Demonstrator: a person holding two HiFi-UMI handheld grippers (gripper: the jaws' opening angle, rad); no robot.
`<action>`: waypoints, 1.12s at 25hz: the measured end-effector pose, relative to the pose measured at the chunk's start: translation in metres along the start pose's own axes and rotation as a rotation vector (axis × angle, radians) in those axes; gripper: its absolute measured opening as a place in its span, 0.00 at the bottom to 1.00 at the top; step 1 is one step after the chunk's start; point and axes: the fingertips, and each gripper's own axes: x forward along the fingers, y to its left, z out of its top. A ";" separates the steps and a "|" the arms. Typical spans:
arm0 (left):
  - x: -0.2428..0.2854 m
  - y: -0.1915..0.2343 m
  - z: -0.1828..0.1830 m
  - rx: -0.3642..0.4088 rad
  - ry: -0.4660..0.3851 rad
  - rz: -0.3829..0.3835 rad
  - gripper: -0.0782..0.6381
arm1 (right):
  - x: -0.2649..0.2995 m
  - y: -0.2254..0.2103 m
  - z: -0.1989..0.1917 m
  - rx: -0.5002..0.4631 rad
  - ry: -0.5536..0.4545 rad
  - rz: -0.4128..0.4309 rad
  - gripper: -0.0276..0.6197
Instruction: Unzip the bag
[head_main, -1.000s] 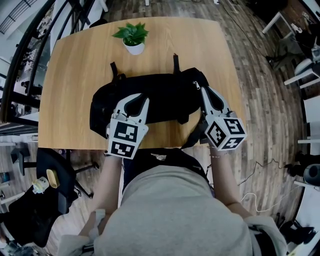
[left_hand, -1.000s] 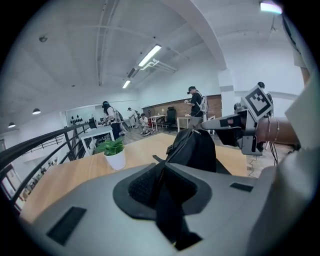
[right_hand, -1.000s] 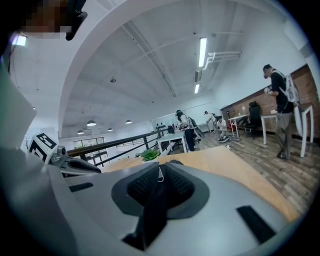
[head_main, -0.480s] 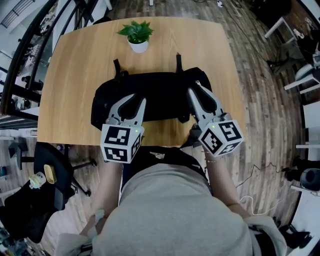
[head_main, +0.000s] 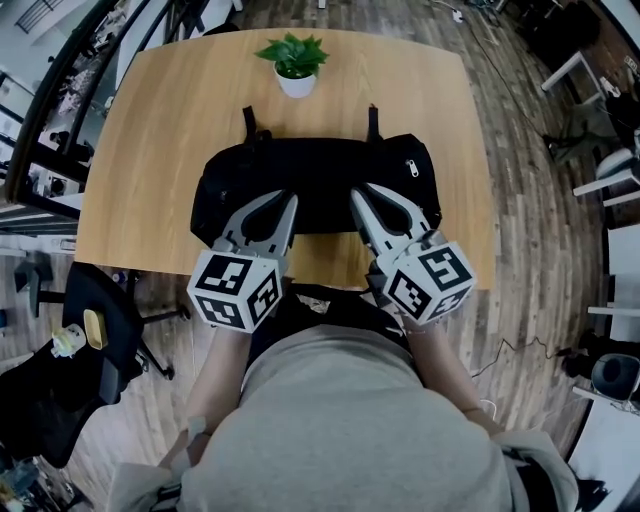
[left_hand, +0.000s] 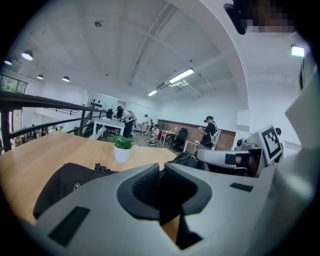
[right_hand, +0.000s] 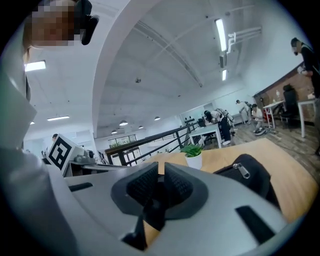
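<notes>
A black bag lies on the surface, apparently still zipped; the left claw and right claw have just been closing, nearly together on nothing, the right drawn away from the zip pull, so unzipping likely awaits.

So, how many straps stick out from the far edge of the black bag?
2. The left strap and the right strap both lie on the table beyond the bag, towards the plant. Others may be hidden under the bag.
</notes>
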 end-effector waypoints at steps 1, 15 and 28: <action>-0.002 -0.001 -0.001 -0.010 0.001 -0.009 0.17 | 0.001 0.003 -0.002 -0.006 0.006 0.008 0.10; -0.012 -0.016 -0.022 0.037 0.082 0.010 0.14 | 0.004 0.039 -0.020 -0.082 0.132 0.117 0.05; -0.011 -0.011 -0.033 0.040 0.127 0.035 0.14 | 0.002 0.045 -0.039 -0.075 0.168 0.101 0.05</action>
